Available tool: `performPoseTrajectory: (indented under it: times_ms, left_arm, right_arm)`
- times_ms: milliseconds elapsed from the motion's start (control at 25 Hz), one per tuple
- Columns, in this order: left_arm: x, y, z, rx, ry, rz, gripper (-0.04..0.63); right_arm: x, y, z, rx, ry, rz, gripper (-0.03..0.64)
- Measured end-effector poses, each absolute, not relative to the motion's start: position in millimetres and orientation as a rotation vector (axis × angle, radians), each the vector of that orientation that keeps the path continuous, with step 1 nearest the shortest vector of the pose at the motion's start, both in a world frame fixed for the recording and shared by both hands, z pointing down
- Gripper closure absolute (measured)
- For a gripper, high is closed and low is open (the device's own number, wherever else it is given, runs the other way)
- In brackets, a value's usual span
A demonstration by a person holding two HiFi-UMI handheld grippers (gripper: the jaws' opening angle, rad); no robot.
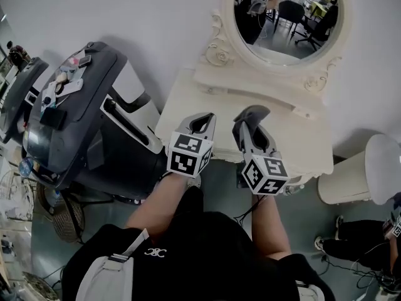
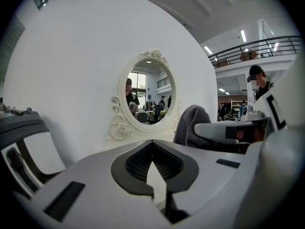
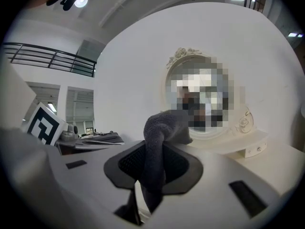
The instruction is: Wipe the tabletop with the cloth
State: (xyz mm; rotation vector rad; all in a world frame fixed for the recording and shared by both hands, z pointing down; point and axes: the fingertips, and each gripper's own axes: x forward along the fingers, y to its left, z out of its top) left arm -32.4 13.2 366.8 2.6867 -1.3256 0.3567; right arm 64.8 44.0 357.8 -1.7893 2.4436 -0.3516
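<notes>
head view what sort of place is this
Probably an open office or lab staged with home furniture: a white dressing table with an ornate oval mirror, office chairs reflected in it, and a mezzanine railing overhead.

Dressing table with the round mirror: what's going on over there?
A person holds two grippers above the white dressing table. The right gripper is clamped on a grey cloth that sticks out past its jaws; the left gripper is shut and empty. The cloth doesn't seem to touch the table yet.
</notes>
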Motion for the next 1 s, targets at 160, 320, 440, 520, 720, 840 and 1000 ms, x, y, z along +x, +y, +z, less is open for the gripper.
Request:
performPoseTrajectory:
  times_ms: [160, 320, 440, 520, 720, 840, 1000]
  left_arm:
    - [-43, -41, 363, 2.694, -1.330, 0.346, 0.598]
    - [-54, -100, 364, 2.664, -1.305, 0.339, 0.598]
    - [-59, -138, 367, 2.643, -1.295, 0.336, 0.598]
    - [-64, -161, 371, 2.624, -1.299, 0.333, 0.598]
    - [-76, -204, 375, 2.603, -1.296, 0.340, 0.598]
    - [-79, -217, 367, 2.615, -1.293, 0.346, 0.598]
    - [-90, -239, 368, 2.605, -1.312, 0.344, 0.598]
  right_arm:
    - [53, -9, 359, -1.807, 2.470, -0.358, 0.530]
    - [39, -66, 359, -1.823, 2.510, -0.366, 0.530]
    - [26, -104, 360, -1.819, 2.586, -0.327, 0.531]
    - [18, -127, 366, -1.799, 2.621, -0.325, 0.531]
    - [5, -173, 379, -1.801, 2.642, -0.368, 0.531]
    - [1, -193, 380, -1.804, 2.646, -0.401, 0.531]
    - [-13, -226, 392, -1.767, 2.665, -0.438, 0.531]
